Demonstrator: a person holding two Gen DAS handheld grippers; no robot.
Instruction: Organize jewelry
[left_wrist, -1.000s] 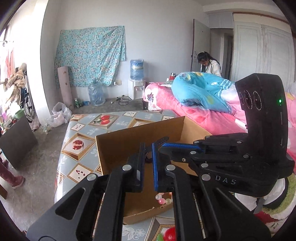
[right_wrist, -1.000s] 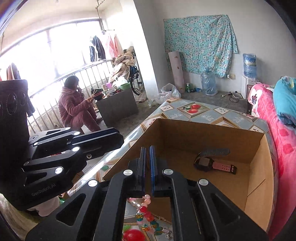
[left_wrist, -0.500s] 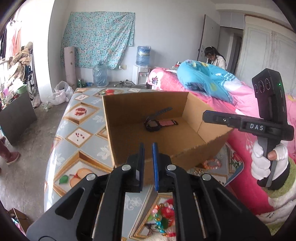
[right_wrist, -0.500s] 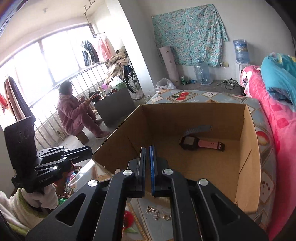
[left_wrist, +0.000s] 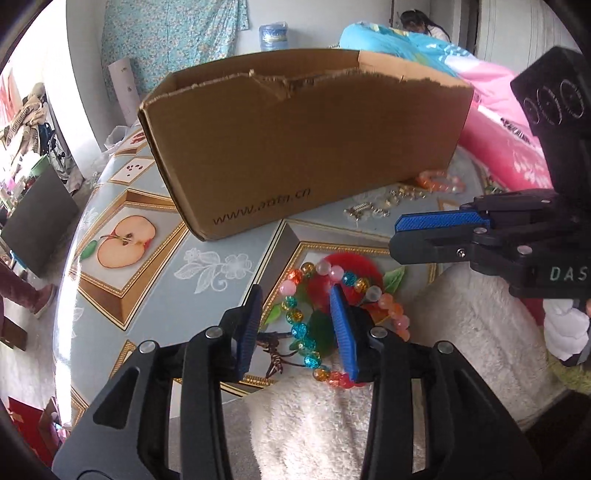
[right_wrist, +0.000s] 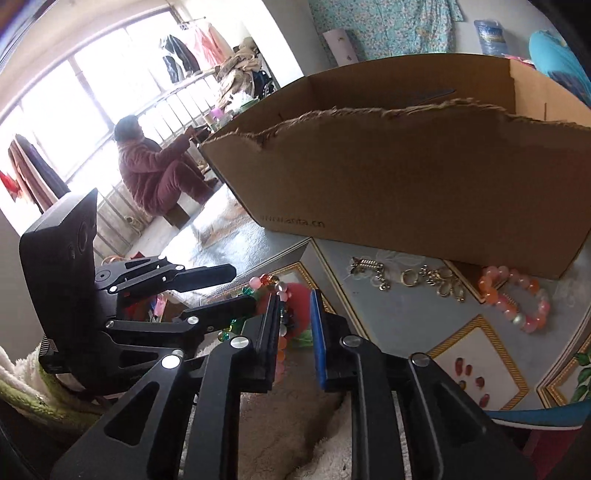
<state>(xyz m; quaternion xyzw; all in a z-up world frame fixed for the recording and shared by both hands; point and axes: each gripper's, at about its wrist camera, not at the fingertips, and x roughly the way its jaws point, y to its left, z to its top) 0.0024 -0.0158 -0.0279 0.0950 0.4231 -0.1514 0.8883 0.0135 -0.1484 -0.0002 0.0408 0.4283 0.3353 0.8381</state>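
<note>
A bracelet of many-coloured beads (left_wrist: 295, 325) lies on the fruit-print tablecloth, near the table's front edge. My left gripper (left_wrist: 295, 326) hangs low over it. Its jaws are opening, and the left strand of beads lies between them, untouched by the pads. The right gripper (right_wrist: 295, 330) is down beside it on the right (left_wrist: 397, 236), jaws opening too. Beads of the bracelet (right_wrist: 275, 286) sit by its left finger, nothing gripped. A pink and orange bracelet (right_wrist: 513, 301) and small metal rings and clasps (right_wrist: 428, 280) lie before the cardboard box (left_wrist: 306, 147).
The box's torn front wall (right_wrist: 406, 177) stands tall just behind the jewelry and hides its inside. White fluffy fabric (left_wrist: 332, 424) covers the near table edge. A pink bed (left_wrist: 509, 147) lies to the right; a person (right_wrist: 155, 173) sits by the window, off the table.
Both grippers have dropped from above the box to the tabletop in front of it. Their jaws, shut before, now stand parted. The watch inside the box is no longer in sight.
</note>
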